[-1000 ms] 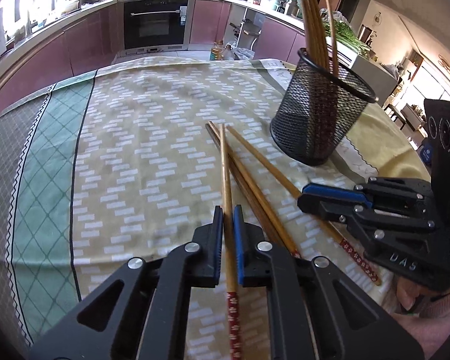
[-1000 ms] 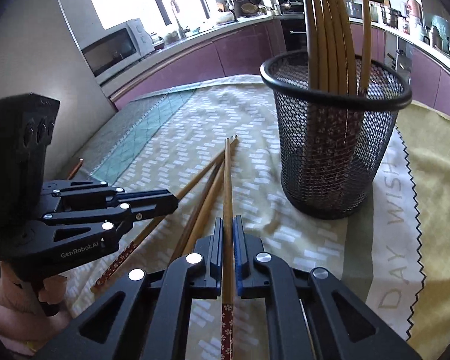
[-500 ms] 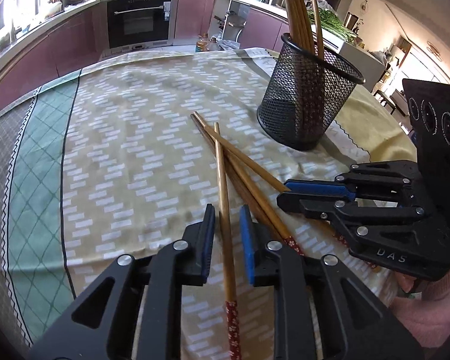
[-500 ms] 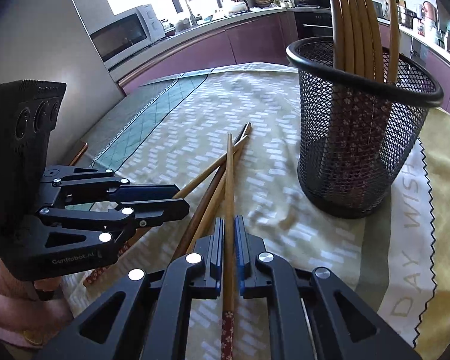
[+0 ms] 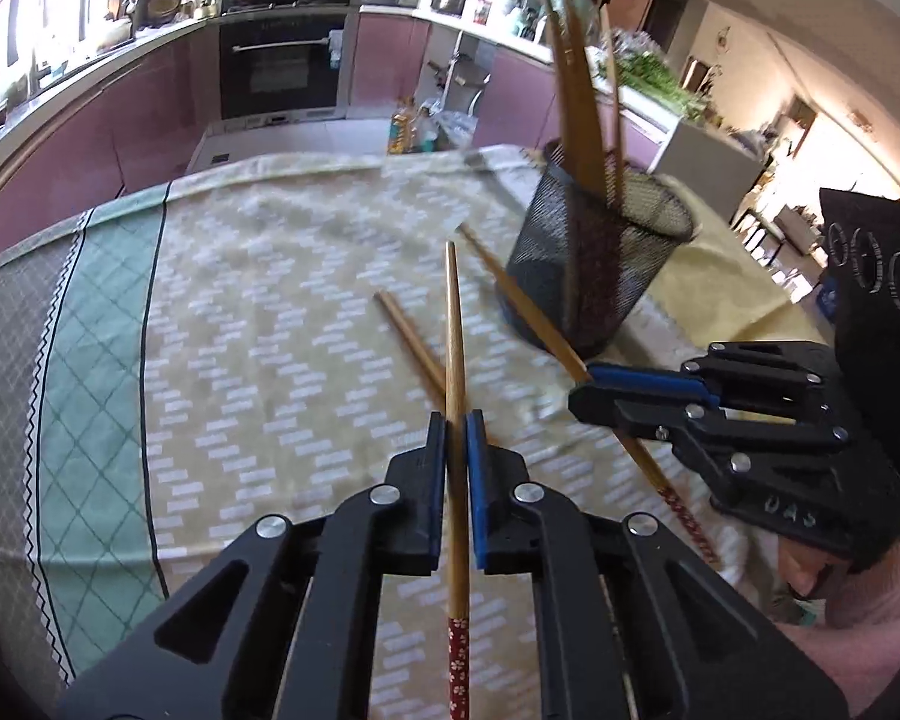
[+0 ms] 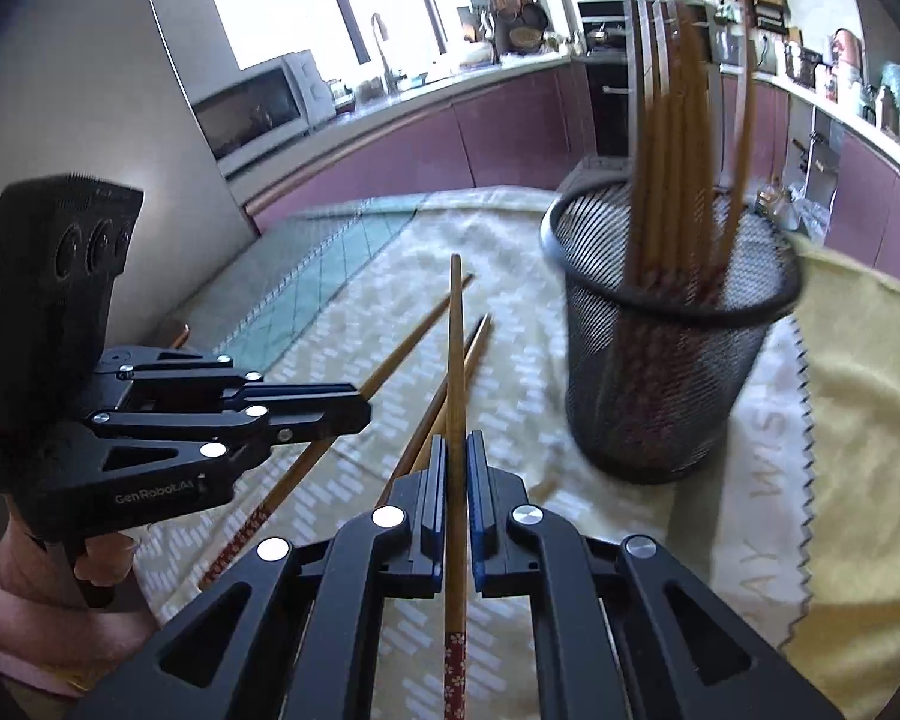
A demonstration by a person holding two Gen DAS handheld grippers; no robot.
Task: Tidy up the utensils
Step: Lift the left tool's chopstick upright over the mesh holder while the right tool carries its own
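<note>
Chopstick (image 5: 455,360) pinched in the left gripper (image 5: 456,438), tip raised and aimed toward the far edge of the table, red flowered end sticking out behind the jaws. Second chopstick (image 6: 456,360) clamped the same way in the right gripper (image 6: 457,456), tip up over the cloth (image 6: 354,324). Couple more chopsticks (image 6: 411,336) lying loose on the cloth between the two grippers, crossing under the held ones. Mesh cup (image 6: 666,372) standing a bit further back toward the right side, already stuffed with a bunch of sticks (image 6: 672,168) standing upright. Kitchen counter (image 6: 426,90) and oven (image 5: 282,60) behind it all, kinda blurry.
</note>
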